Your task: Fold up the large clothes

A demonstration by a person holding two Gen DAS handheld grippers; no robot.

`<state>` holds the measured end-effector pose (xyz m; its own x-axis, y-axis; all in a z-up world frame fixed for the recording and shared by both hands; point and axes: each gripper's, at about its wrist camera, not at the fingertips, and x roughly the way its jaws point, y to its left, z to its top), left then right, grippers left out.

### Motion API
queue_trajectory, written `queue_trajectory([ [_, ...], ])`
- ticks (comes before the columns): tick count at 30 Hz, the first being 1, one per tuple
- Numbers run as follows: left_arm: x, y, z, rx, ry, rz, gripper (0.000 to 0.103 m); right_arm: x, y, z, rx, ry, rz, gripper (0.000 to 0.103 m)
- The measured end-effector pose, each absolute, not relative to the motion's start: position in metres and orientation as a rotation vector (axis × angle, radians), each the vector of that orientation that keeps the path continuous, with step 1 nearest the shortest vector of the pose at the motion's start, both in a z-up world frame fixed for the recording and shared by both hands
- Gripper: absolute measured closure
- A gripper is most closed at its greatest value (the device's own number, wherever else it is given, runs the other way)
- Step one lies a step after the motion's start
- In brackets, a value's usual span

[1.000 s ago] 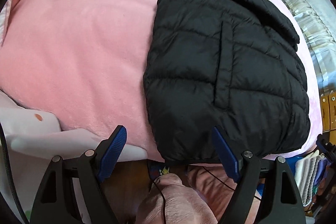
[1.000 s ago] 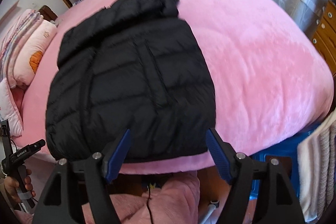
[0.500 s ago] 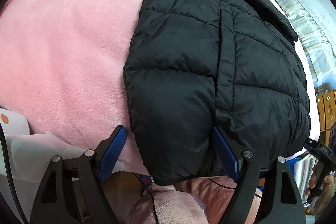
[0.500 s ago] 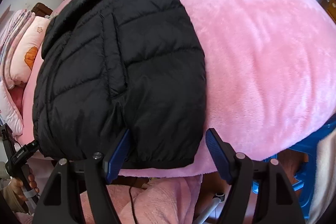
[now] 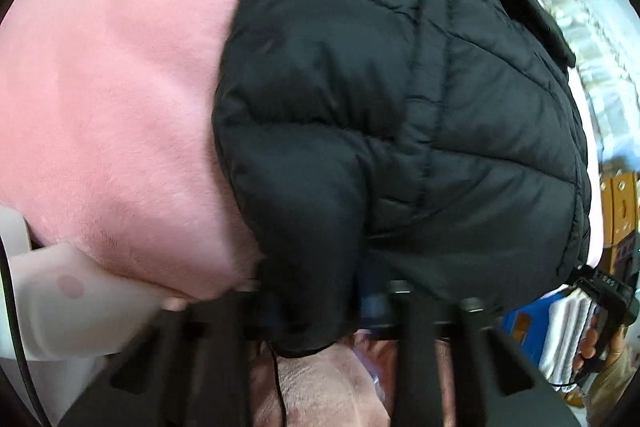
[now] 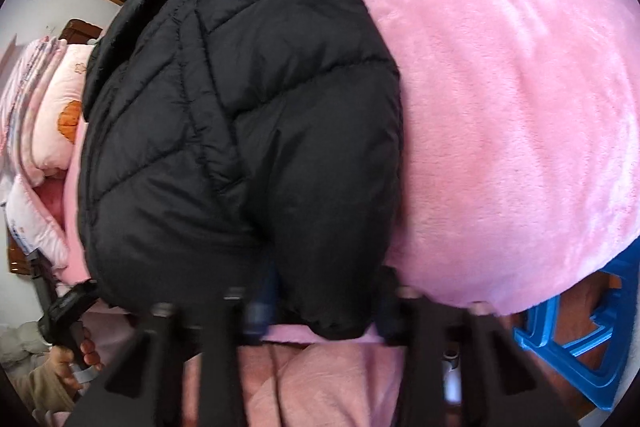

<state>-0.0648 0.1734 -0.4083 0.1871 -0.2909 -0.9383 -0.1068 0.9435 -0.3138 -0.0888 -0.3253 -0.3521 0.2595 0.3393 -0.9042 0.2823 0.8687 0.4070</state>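
Note:
A black quilted puffer jacket [image 5: 400,99] lies folded on a pink fleece bed cover [image 5: 112,99]. Its near hem hangs over the bed's front edge. My left gripper [image 5: 316,303] is closed on the hem's left corner, its blue pads mostly hidden by the fabric. In the right wrist view the same jacket [image 6: 240,115] fills the left half. My right gripper [image 6: 324,307] is closed on the hem's right corner, with black fabric bunched between its fingers. Both frames are blurred near the fingers.
The pink cover [image 6: 520,107] spreads wide to the right of the jacket. Stacked pink pillows [image 6: 48,115] sit at the bed's far left. A blue plastic stool [image 6: 580,327] stands on the floor by the bed. Folded towels [image 5: 568,331] lie low on the right.
Both grippers moved forward onto the jacket's near hem and closed on it; they were open and short of it before. The hem fabric now bunches between the fingers.

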Motion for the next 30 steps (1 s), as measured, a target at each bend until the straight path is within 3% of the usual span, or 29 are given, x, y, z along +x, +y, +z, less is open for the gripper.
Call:
queue_trajectory([
  [2, -0.058, 0.165, -0.397, -0.294, 1.41, -0.129, 0.097, -0.087, -0.32, -0.339, 0.52, 1.336, 0.046, 0.096],
  [8, -0.039, 0.171, -0.341, -0.372, 1.415, -0.151, 0.098, -0.083, -0.31, -0.274, 0.454, 1.279, 0.061, 0.098],
  [19, 0.046, 0.235, -0.202, -0.704, 1.134, -0.184, 0.098, -0.018, -0.326, -0.131, 0.592, 0.94, 0.087, 0.098],
  [25, 0.139, 0.231, -0.182, -0.772, 1.109, -0.122, 0.098, 0.079, -0.338, -0.111, 0.717, 0.884, 0.09, 0.098],
  [30, 0.216, 0.218, -0.22, -0.8, 1.195, 0.021, 0.097, 0.169, -0.353, -0.143, 0.751, 0.972, 0.057, 0.098],
])
